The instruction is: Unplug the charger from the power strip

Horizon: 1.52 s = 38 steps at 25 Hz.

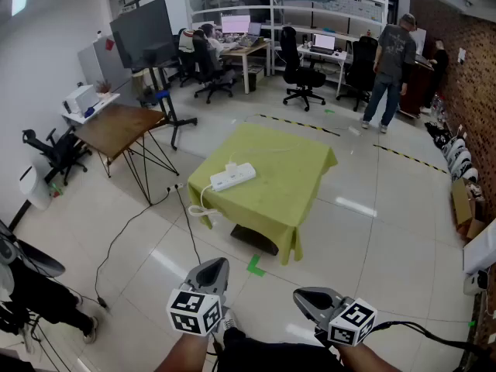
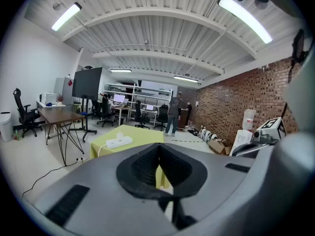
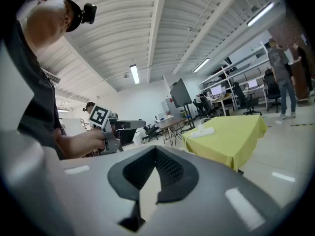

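A white power strip (image 1: 232, 177) lies on the table with the yellow-green cloth (image 1: 287, 184), a few steps ahead of me. A small white charger (image 1: 231, 165) stands plugged into it. The strip's white cable (image 1: 200, 206) hangs off the table's left edge. Both grippers are held low in front of me, far short of the table. My left gripper (image 1: 217, 263) and right gripper (image 1: 304, 294) are shut with nothing between the jaws. The left gripper view shows the strip (image 2: 119, 141) beyond the closed jaws. In the right gripper view the strip (image 3: 203, 131) sits on the cloth, with my left gripper at the left.
A brown desk (image 1: 116, 126) and a big screen on a stand (image 1: 143, 33) stand at the left. A black cable (image 1: 116, 242) runs over the tiled floor. Office chairs, desks and seated people fill the back; a person (image 1: 391, 68) stands at the back right. Boxes (image 1: 463, 204) line the brick wall.
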Motion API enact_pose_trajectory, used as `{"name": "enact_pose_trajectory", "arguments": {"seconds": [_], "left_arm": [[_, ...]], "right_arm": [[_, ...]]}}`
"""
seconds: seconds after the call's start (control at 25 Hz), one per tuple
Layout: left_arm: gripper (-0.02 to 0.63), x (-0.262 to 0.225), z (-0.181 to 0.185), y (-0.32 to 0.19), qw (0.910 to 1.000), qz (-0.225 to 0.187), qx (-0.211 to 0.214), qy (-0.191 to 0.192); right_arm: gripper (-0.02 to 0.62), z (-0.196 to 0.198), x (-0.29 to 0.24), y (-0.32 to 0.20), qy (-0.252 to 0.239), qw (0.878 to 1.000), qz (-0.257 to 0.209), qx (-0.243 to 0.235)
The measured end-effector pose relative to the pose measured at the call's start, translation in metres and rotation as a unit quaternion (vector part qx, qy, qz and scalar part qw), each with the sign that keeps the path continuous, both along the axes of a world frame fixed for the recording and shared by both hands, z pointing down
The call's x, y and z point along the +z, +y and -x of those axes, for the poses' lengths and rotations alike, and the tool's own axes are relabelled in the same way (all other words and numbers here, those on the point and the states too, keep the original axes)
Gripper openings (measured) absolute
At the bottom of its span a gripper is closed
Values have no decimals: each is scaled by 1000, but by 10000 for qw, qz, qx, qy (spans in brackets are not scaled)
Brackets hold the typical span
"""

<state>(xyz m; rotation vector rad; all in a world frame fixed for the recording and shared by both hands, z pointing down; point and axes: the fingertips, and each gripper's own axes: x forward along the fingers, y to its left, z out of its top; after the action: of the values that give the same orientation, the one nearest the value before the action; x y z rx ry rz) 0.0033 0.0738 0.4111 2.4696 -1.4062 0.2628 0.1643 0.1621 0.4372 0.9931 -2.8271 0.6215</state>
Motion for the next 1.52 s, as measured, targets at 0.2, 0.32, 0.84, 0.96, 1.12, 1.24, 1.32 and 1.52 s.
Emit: {"name": "enact_pose_trajectory", "arguments": {"seconds": [0.2, 0.32, 0.84, 0.96, 1.12, 1.24, 1.32, 1.52], "left_arm": [[6, 1, -1, -4, 10000, -16, 12, 1], [6, 1, -1, -5, 10000, -11, 13, -7], [6, 14, 8, -19, 9999, 115, 66, -52], [6, 18, 18, -34, 9998, 158, 82, -68], [6, 22, 36, -61, 9996, 258, 128, -74], [6, 28, 49, -80, 9991, 339, 259, -36], [6, 32, 58, -93, 9985, 385, 379, 4], [6, 41, 82, -119, 9956, 484, 797, 32]], "right_arm": [[3, 1, 2, -4, 0, 10000, 2, 1], [3, -1, 3, -5, -6, 10000, 11, 7], [3, 14, 14, -20, 25, 9998, 189, -9], [3, 25, 19, -35, 53, 9996, 258, -38], [3, 45, 23, -66, 114, 9992, 383, 24], [3, 63, 32, -89, 204, 9984, 515, 105], [3, 79, 36, -107, 258, 9979, 565, 156], [3, 113, 32, -158, 193, 9966, 493, 629]]}}
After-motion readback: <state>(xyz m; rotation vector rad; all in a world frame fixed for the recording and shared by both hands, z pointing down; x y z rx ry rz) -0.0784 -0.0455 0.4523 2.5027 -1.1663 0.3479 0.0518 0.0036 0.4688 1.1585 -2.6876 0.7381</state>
